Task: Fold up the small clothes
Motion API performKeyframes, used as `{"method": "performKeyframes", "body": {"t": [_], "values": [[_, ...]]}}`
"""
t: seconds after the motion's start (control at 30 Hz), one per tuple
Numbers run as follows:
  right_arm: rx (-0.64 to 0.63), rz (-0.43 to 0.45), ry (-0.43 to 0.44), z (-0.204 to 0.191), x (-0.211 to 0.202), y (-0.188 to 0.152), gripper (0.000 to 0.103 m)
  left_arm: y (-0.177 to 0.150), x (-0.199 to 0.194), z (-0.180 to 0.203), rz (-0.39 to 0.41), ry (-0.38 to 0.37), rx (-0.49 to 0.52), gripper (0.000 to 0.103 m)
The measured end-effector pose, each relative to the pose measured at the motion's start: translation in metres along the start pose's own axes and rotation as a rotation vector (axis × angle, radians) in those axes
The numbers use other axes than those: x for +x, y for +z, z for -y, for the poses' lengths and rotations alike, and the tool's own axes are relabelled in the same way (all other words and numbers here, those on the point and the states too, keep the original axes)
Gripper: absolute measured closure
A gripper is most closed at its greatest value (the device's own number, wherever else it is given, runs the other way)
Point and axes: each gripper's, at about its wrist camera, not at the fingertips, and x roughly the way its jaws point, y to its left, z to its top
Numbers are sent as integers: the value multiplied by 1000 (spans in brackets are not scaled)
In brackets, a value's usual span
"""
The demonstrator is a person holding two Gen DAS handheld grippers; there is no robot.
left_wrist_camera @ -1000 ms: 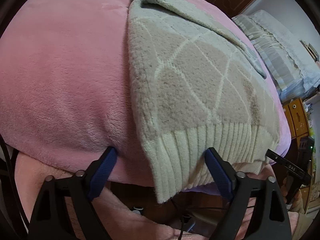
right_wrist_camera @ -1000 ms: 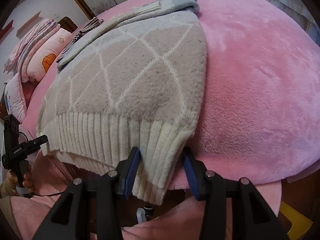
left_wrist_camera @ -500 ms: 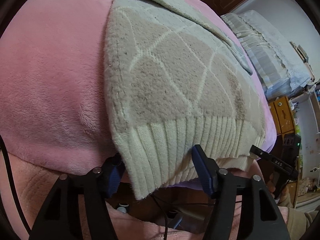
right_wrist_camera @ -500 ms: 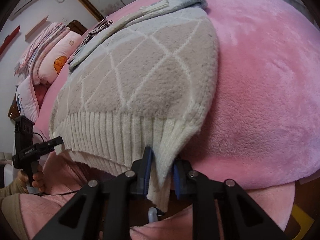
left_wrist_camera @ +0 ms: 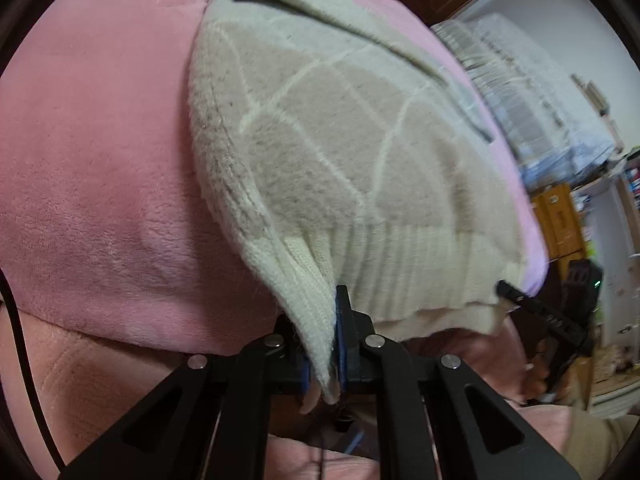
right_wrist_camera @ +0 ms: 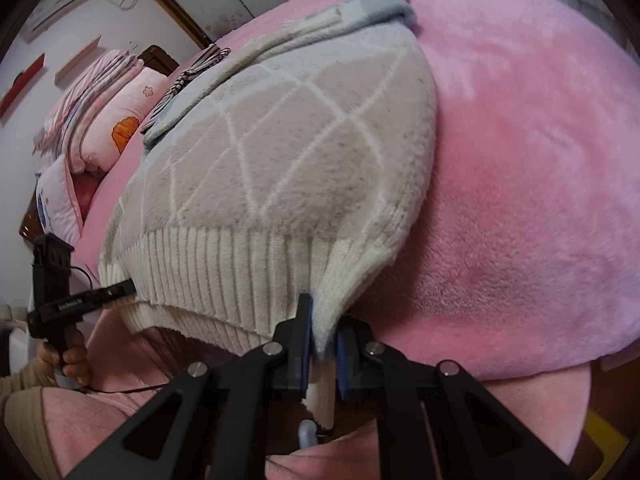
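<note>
Both corners of the sweater (left_wrist_camera: 340, 168) hem are pinched now: the left gripper (left_wrist_camera: 334, 344) has just closed on the ribbing, and the right gripper (right_wrist_camera: 324, 344) is still settling its bite. The sweater lies flat on the pink blanket (right_wrist_camera: 540, 200). The risk is that thick knit slips from a shallow pinch when lifted, or a folded sleeve spills loose. There is no container in view, though the edges blur.
</note>
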Motion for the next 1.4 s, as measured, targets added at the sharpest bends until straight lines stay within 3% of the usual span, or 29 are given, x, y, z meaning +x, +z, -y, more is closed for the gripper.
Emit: {"method": "performKeyframes", "body": {"t": [0.13,0.27,0.47,0.57,0.7,0.9,1.1,1.27,1.4], "values": [[-42,57,28,-12,-21,4,94,5,-21,5,60,-116,-21,96],[-31,139,110,-12,-51,19,95,17,-45,7,146,-236,-70,96],[7,282,242,-18,-90,66,95,53,-67,14,278,-365,-185,96],[11,326,283,-25,-94,102,95,82,-73,22,347,-387,-220,96],[30,381,301,-25,-91,155,95,135,-77,29,431,-367,-251,96],[120,443,292,-11,-65,253,95,239,-64,29,522,-270,-315,96],[197,388,220,3,11,335,95,325,3,19,462,-137,-362,96],[298,254,93,24,85,369,92,355,73,-18,339,-34,-492,95],[389,145,60,44,127,378,88,364,90,-26,315,-19,-516,89]]}}
